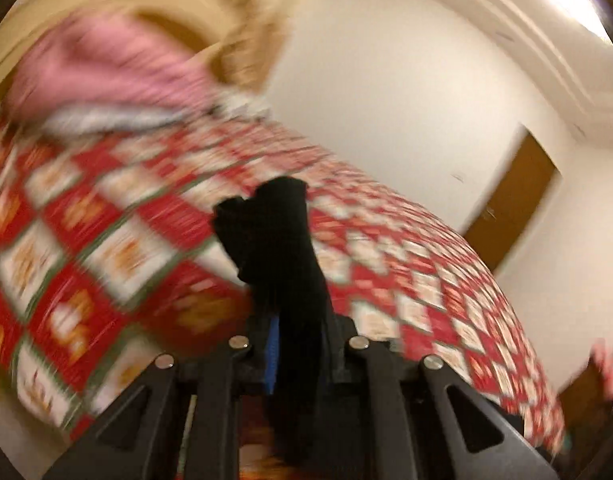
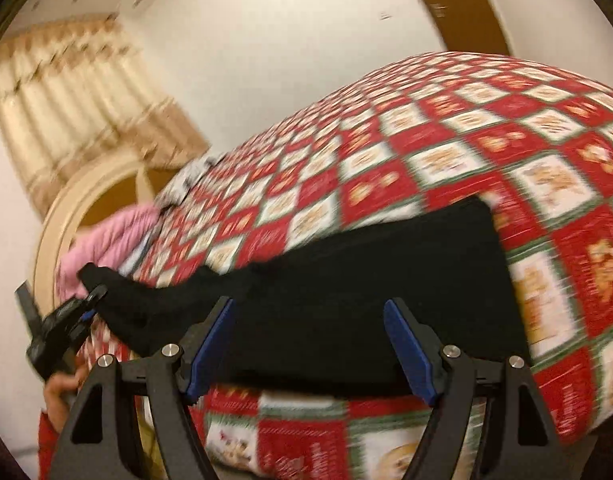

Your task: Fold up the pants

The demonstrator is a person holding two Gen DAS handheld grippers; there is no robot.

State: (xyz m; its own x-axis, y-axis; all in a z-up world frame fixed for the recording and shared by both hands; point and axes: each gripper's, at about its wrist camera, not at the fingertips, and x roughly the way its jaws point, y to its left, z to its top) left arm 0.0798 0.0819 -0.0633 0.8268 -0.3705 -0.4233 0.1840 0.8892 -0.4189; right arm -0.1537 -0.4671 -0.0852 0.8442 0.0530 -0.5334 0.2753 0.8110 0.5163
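Black pants (image 2: pixel 346 304) bunch between the left gripper (image 1: pixel 302 344) fingers, pinched for folding; right gripper (image 2: pixel 310 344) fingers spread above the bed (image 2: pixel 446 152).

Black pants (image 2: pixel 346 280) on red, white and green checked bedspread (image 2: pixel 446 152).

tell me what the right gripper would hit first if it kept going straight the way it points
Most likely the black pants. The right gripper has its jaws open and the dark cloth fills the gap just ahead of them, lying on the red checked quilt. The blur leaves the depth unclear.
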